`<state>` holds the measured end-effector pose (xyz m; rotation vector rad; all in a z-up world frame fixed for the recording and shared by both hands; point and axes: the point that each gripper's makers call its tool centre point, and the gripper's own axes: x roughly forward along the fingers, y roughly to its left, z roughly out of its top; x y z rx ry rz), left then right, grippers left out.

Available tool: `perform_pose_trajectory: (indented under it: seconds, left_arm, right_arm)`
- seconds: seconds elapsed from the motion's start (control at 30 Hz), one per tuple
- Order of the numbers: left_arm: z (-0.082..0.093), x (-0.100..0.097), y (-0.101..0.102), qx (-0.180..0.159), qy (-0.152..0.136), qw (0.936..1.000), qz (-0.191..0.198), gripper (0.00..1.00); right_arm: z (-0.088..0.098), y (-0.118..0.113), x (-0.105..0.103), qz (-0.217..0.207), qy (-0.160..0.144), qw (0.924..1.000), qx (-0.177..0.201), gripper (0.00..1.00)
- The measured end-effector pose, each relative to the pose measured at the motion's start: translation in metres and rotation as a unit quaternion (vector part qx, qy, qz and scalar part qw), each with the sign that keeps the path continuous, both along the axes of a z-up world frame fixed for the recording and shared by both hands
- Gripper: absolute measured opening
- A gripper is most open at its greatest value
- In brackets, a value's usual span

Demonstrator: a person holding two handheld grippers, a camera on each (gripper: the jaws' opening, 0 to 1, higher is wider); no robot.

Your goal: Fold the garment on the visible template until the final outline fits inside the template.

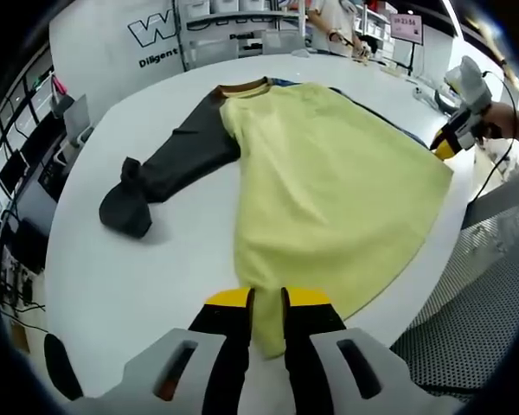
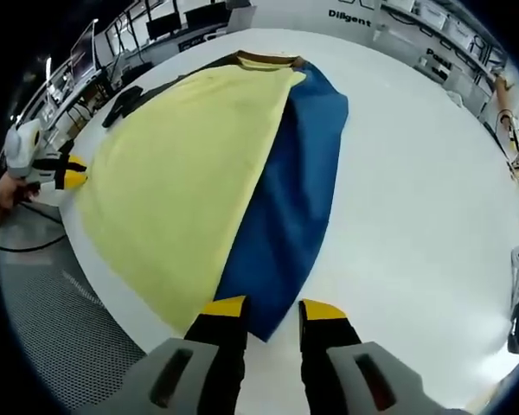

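Yellow cloth makes up the broad body of the garment (image 1: 329, 190), which lies spread on the round white tabletop (image 1: 156, 277) with its brown collar at the far side. A dark grey sleeve (image 1: 169, 169) stretches out flat to one side, its cuff bunched, and in the right gripper view a blue panel (image 2: 298, 190) runs along the other edge of the yellow part.

The left gripper (image 1: 268, 303) is at the near hem; its jaws stand narrow, with a point of yellow fabric between them, so it appears to be pinching the hem. The right gripper (image 2: 271, 311) is at the opposite hem corner, its jaws apart with the tip of the blue panel lying between them; whether they have closed on the cloth cannot be told. Each gripper also appears at the edge of the other's view, at the tabletop's rim.

No template outline can be made out on the tabletop. As a judgement, the folding is at an early stage: the body is still fully spread, the grey sleeve is still out, and most of the folds remain to be made.
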<state>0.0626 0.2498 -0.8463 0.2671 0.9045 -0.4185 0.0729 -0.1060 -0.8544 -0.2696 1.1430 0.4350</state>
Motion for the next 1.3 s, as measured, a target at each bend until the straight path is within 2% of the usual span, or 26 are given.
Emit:
perform_pose_trajectory:
  seconds: [0.13, 0.23, 0.37, 0.53, 0.8, 0.97, 1.3]
  left_arm:
    - [0.0, 0.0, 0.001, 0.004, -0.003, 1.0, -0.001, 0.08]
    - [0.0, 0.001, 0.002, 0.012, -0.003, 0.9999, -0.003, 0.04]
    - [0.0, 0.0, 0.002, 0.013, -0.003, 0.9999, -0.003, 0.03]
    - [0.0, 0.0, 0.002, 0.012, -0.003, 0.9999, -0.002, 0.03]
    - [0.0, -0.001, 0.001, 0.016, 0.002, 0.9998, -0.007, 0.03]
    - [0.009, 0.0, -0.005, -0.009, -0.001, 0.9999, -0.007, 0.06]
    - [0.028, 0.013, -0.01, -0.018, -0.024, 0.9995, -0.01, 0.08]
  right_arm:
    - [0.0, 0.002, 0.0, 0.012, -0.002, 0.9999, -0.001, 0.11]
    - [-0.001, 0.007, -0.001, 0.015, -0.003, 0.9999, 0.005, 0.0]
    - [-0.001, 0.01, -0.001, 0.007, -0.002, 0.9999, 0.009, 0.0]
    - [0.01, 0.011, 0.005, -0.015, -0.023, 0.9992, 0.027, 0.0]
    - [0.016, 0.011, 0.012, -0.013, -0.03, 0.9991, 0.028, 0.0]
    - [0.018, 0.01, 0.012, -0.017, -0.032, 0.9989, 0.031, 0.0]
    - [0.025, 0.009, 0.018, -0.02, -0.04, 0.9986, 0.03, 0.0]
